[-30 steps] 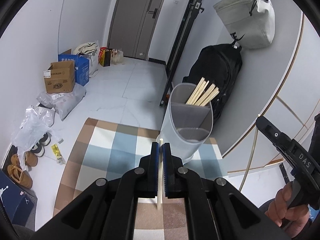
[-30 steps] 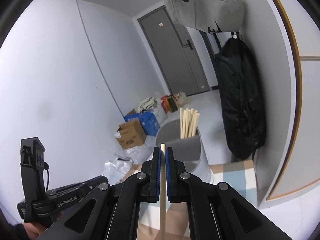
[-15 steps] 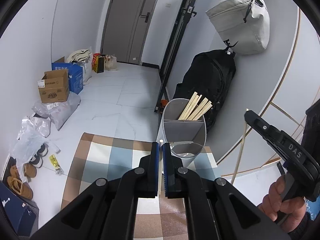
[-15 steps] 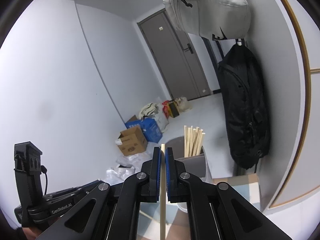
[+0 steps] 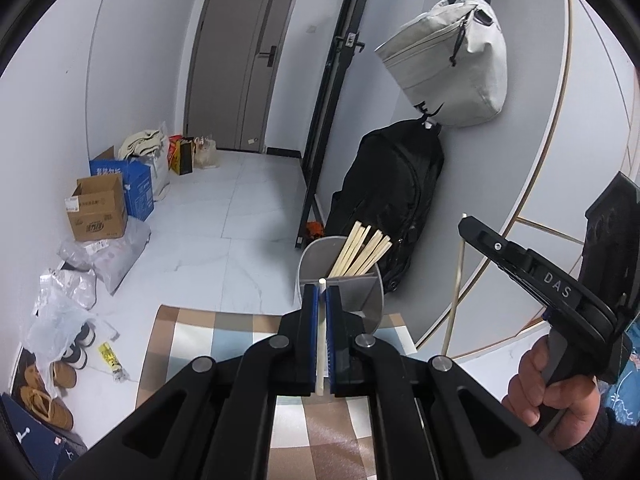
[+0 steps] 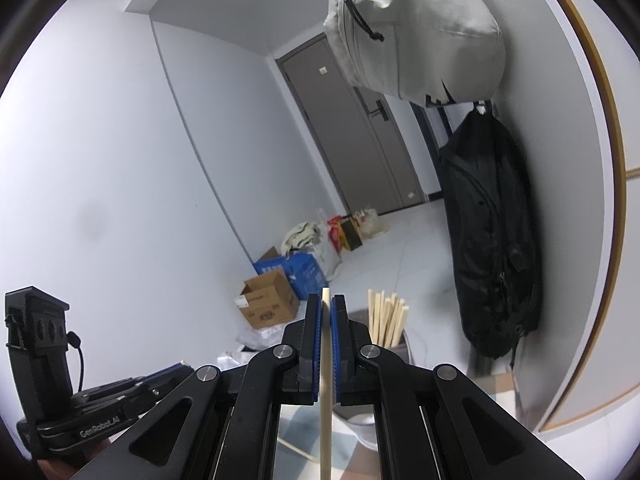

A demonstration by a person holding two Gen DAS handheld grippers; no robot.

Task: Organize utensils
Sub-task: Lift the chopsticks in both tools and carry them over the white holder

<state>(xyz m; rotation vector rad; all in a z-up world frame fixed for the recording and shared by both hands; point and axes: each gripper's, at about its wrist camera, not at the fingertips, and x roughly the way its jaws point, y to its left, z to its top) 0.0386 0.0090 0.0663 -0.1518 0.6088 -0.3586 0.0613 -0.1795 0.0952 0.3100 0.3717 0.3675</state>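
Note:
My left gripper (image 5: 321, 294) is shut on a pale chopstick (image 5: 321, 344) that stands upright between its blue pads. Just beyond its tips stands a grey divided utensil holder (image 5: 372, 296) with several wooden chopsticks (image 5: 362, 250) leaning in its far compartment. The right gripper (image 5: 466, 226) shows at the right of this view, held by a hand (image 5: 548, 388), with a chopstick (image 5: 456, 280) hanging from it. In the right wrist view my right gripper (image 6: 326, 306) is shut on that wooden chopstick (image 6: 326, 392); the holder's chopsticks (image 6: 386, 316) rise just to its right.
The holder stands at the far edge of a table with a checked cloth (image 5: 192, 332). A black backpack (image 5: 390, 196) and a grey bag (image 5: 448, 60) hang on the wall behind. Cardboard boxes (image 5: 98, 208), plastic bags (image 5: 64, 300) and shoes (image 5: 44, 396) lie on the floor at left.
Both grippers have risen with their chopsticks; the holder now sits lower and smaller in both views. The right gripper sits higher in the left wrist view.

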